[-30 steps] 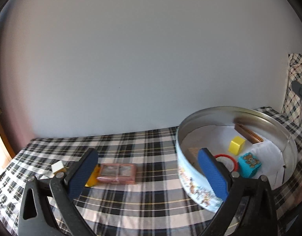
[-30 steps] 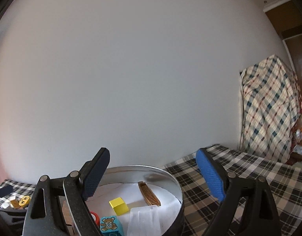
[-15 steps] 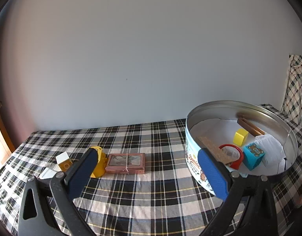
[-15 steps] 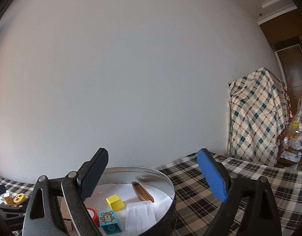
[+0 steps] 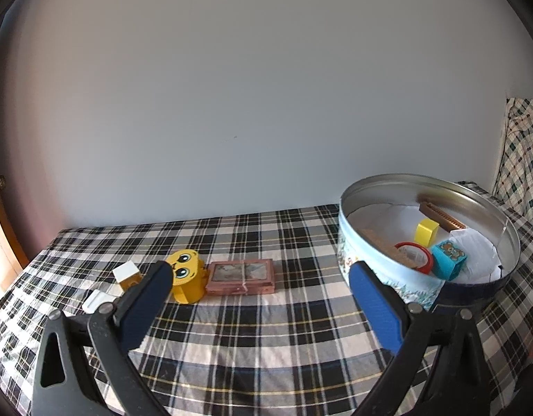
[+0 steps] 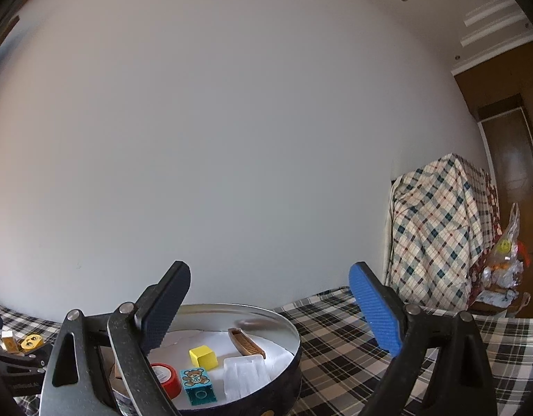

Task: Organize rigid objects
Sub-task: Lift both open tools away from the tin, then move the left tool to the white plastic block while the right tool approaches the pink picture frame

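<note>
A round metal tin (image 5: 380, 270) stands at the right on the plaid cloth. Inside it lie a yellow cube (image 5: 426, 231), a blue bear block (image 5: 449, 259), a red ring (image 5: 414, 256) and a brown comb (image 5: 441, 216). Left of the tin lie a flat pink box (image 5: 241, 276), a yellow face block (image 5: 187, 275) and a small white-topped block (image 5: 127, 274). My left gripper (image 5: 259, 289) hangs open above the cloth, in front of these. My right gripper (image 6: 266, 306) is open above the tin (image 6: 290, 350), holding nothing.
A white flat piece (image 5: 95, 301) lies at the cloth's left edge. A plaid-covered piece of furniture (image 6: 439, 232) stands at the right by a wooden door (image 6: 509, 201). A plain wall runs behind the table. A clear plastic tray (image 6: 243, 376) lies in the tin.
My left gripper has pulled back and risen, so the yellow face block and the white block have come into full view. The right gripper has lifted away from the tin.
</note>
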`<state>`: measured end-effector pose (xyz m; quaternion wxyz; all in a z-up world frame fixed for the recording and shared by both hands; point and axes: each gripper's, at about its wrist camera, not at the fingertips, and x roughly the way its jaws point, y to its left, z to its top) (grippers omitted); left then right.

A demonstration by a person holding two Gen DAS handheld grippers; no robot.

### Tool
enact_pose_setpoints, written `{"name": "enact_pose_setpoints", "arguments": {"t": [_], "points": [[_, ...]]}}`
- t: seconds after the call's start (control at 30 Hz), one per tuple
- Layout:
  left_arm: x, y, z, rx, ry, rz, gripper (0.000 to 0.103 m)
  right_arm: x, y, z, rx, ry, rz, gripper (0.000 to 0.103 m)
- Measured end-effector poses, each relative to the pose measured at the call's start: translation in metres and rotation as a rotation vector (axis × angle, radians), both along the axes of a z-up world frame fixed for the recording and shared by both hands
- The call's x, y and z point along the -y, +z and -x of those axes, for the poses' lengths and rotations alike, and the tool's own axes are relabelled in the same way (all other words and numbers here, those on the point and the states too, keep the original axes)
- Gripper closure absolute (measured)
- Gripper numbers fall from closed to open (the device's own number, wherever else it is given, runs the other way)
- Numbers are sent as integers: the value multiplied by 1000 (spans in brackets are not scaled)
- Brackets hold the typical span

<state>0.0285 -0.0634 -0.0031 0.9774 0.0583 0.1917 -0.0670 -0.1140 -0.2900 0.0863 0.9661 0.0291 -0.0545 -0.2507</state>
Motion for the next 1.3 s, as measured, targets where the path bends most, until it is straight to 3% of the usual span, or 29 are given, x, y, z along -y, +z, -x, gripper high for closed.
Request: {"name": "enact_pose_setpoints", "arguments": {"t": [0.3, 0.73, 1.07, 1.3], "points": [[-23, -2, -5, -6, 26, -1, 0, -26, 2, -3, -18, 26, 0, 8], [-65, -6, -20, -29, 53, -14, 0, -86, 0, -31, -100, 200, -42, 8], [-130, -15, -47, -132, 118, -9, 0, -118, -6, -60, -211, 300, -110, 8], [-175, -33, -79, -305, 149, 57, 0, -145, -15, -91, -350, 392, -127, 8]]}}
